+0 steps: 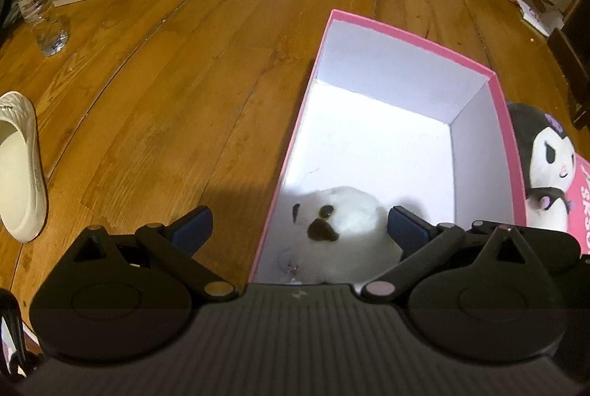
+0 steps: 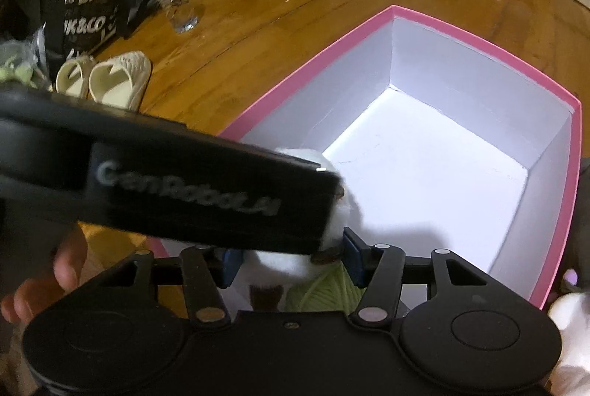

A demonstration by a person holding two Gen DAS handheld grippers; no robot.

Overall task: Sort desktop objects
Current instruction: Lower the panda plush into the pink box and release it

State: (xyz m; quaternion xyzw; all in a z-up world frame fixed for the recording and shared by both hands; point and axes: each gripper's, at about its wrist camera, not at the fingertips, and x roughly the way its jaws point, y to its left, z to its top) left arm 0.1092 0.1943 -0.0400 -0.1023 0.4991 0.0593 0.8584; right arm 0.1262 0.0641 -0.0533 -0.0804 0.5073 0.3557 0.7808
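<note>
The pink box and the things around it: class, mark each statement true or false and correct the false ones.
1. A white plush toy is inside the pink box. True.
2. The left hand-held gripper is clamped on a water bottle. False: its jaws stand wide apart, and the water bottle stands far off on the floor.
3. The box stands on a wooden floor. True.
4. The black-and-white plush lies inside the box. False: it is outside, beside the box's wall.
5. The right hand-held gripper holds the white plush toy. True.
</note>
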